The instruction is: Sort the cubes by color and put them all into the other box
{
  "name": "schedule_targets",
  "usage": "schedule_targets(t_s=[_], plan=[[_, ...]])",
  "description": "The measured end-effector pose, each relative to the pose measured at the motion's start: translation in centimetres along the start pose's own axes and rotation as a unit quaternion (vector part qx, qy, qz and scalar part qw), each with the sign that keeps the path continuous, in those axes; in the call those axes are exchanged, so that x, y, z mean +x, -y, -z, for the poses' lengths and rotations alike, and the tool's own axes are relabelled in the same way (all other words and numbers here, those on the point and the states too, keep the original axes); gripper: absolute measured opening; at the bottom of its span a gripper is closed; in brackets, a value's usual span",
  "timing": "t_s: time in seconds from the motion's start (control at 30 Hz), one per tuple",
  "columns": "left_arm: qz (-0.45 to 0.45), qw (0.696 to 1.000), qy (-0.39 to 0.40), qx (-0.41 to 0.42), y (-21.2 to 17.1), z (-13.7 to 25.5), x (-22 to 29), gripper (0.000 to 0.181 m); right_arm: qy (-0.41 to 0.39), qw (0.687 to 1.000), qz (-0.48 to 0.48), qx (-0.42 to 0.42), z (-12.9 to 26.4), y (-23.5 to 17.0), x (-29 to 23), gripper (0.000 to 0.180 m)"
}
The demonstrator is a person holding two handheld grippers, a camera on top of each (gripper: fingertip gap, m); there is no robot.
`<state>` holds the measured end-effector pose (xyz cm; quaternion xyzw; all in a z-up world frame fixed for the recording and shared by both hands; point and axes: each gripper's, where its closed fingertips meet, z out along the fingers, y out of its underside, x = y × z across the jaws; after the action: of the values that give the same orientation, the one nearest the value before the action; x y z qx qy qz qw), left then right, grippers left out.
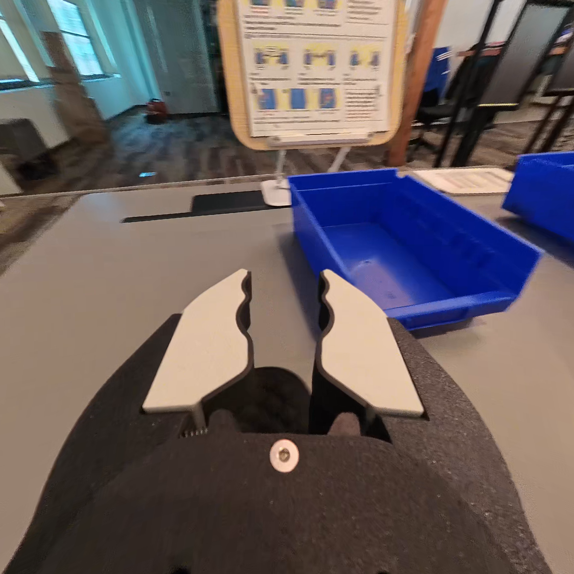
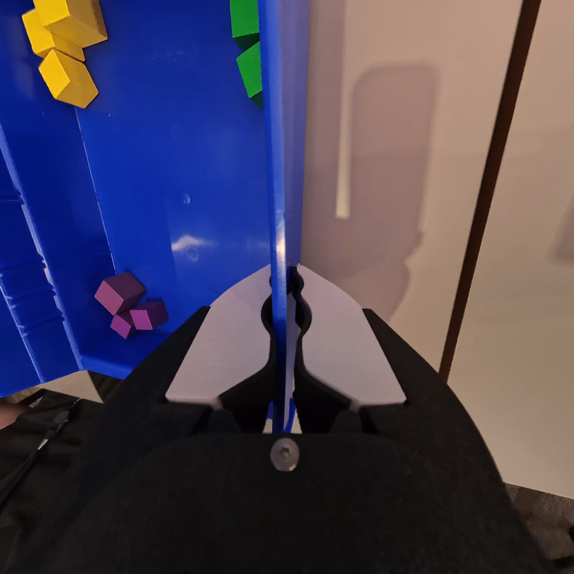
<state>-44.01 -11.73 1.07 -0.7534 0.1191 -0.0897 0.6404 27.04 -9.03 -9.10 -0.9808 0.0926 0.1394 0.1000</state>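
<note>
In the right wrist view my right gripper [image 2: 283, 273] is shut on the side wall [image 2: 277, 174] of a blue box, one finger inside and one outside. Inside that box lie yellow cubes [image 2: 65, 46] at the far left, green cubes [image 2: 248, 59] against the gripped wall, and purple cubes [image 2: 130, 304] near my fingers. In the left wrist view my left gripper [image 1: 284, 276] is open and empty above the grey table [image 1: 124, 279]. An empty blue box [image 1: 403, 248] stands just right of it. A corner of a second blue box [image 1: 543, 192] shows at the far right.
A board on a stand [image 1: 310, 71] with printed sheets stands behind the table's far edge. A dark slot [image 1: 223, 202] lies in the table surface at the back. Papers [image 1: 459, 181] lie at the back right. A dark line [image 2: 484, 192] crosses the table right of the gripped box.
</note>
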Motion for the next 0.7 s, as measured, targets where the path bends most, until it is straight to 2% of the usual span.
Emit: schedule_targets(t_s=[0.17,0.3,0.5,0.57,0.7], plan=[[0.026,0.999,0.048,0.0,0.3,3.2,-5.6,0.047,0.015,0.999,0.029,0.006,2.7,0.8,-4.2,0.007],[0.043,0.996,0.077,0.01,0.1,5.6,-8.3,0.048,0.019,0.997,0.072,0.011,5.9,2.5,-10.1,0.007],[0.043,0.991,0.127,-0.013,-2.4,7.9,-11.3,0.048,0.012,0.987,0.162,0.007,8.4,5.4,-23.1,0.007],[0.054,0.987,0.147,-0.025,-2.9,8.3,-12.6,0.05,0.019,0.981,0.195,-0.003,8.0,5.9,-28.2,0.007],[0.074,0.988,0.137,-0.019,-3.1,8.6,-13.2,0.05,0.051,0.962,0.267,-0.032,5.8,5.9,-39.2,0.007]])
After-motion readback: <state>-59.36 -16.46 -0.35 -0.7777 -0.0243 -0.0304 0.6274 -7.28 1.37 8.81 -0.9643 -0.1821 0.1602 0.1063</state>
